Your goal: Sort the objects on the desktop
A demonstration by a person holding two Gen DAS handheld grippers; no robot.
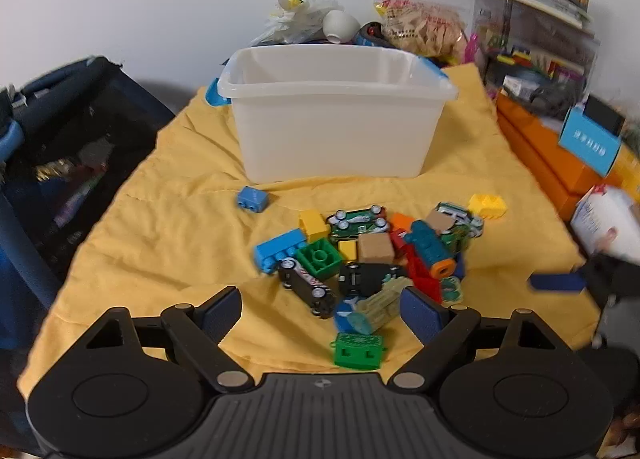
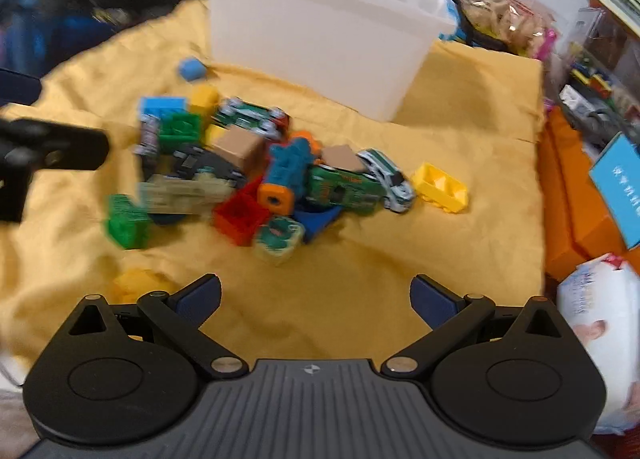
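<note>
From your left wrist camera, you're holding the left claw point(image 1: 320, 309) spread wide and gripping nothing, low over the near edge of the toy pile point(image 1: 368, 259). The pile is sitting on the yellow cloth point(image 1: 160, 227) covering the tabletop, in front of the white plastic bin point(image 1: 336, 131), which is standing upright further back. A green brick point(image 1: 358, 351) is lying right between your fingers, with a pale ribbed cylinder point(image 1: 380, 305) just beyond it. A black toy car point(image 1: 308, 291) is leaning against a green square brick point(image 1: 320, 259) and a long blue brick point(image 1: 278, 249). A small blue brick point(image 1: 252, 199) is lying apart, near the bin's front wall, and a yellow brick point(image 1: 487, 206) is sitting off at the pile's right edge. The right claw's blue finger point(image 1: 556, 282) is poking in from the right side.

From your right wrist camera, which is blurring with motion, you're keeping the right claw point(image 2: 316, 299) released too, fingers wide apart and holding nothing, above bare cloth short of the pile. A teal cylinder with an orange end point(image 2: 286, 175) is lying in the middle, a red brick point(image 2: 240, 219) just beside it, and a green toy car point(image 2: 344, 189) is touching a white-and-green car point(image 2: 388, 177). The yellow brick point(image 2: 440, 187) is sitting a little to the right of them. The bin point(image 2: 320, 31) is standing behind, and the left claw is showing dark at the left edge
</note>
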